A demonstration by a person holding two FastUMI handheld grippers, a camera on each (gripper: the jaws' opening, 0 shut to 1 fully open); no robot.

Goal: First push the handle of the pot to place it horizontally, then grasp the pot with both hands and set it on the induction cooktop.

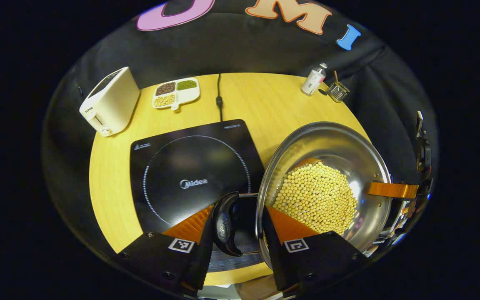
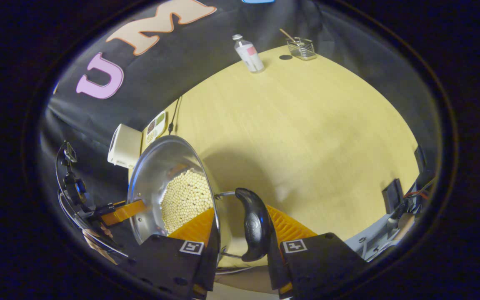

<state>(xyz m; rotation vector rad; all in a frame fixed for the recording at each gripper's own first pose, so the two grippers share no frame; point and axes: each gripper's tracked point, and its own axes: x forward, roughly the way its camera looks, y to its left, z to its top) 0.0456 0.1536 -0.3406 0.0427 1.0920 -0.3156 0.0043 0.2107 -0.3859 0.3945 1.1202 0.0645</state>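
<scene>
A steel pot (image 1: pixel 327 141) holding soybeans (image 1: pixel 315 196) sits tilted just right of the black induction cooktop (image 1: pixel 190 166). My left gripper (image 1: pixel 240 208) is shut across the pot's near side, one finger against the black side handle (image 1: pixel 225 225) and the other inside the rim. In the right gripper view, the right gripper (image 2: pixel 242 210) clamps the opposite black handle (image 2: pixel 256 229) and the wall of the pot (image 2: pixel 161 162) the same way. Each view shows the other gripper's finger (image 1: pixel 392 190) (image 2: pixel 123 211) at the far rim. The pot casts a shadow on the wooden table (image 2: pixel 306 125).
A white toaster (image 1: pixel 108 102) and a divided dish of beans (image 1: pixel 176 92) stand behind the cooktop, whose cord (image 1: pixel 219 96) runs to the back edge. A small bottle (image 1: pixel 313 79) and a wire basket (image 1: pixel 338 91) sit at the far right corner.
</scene>
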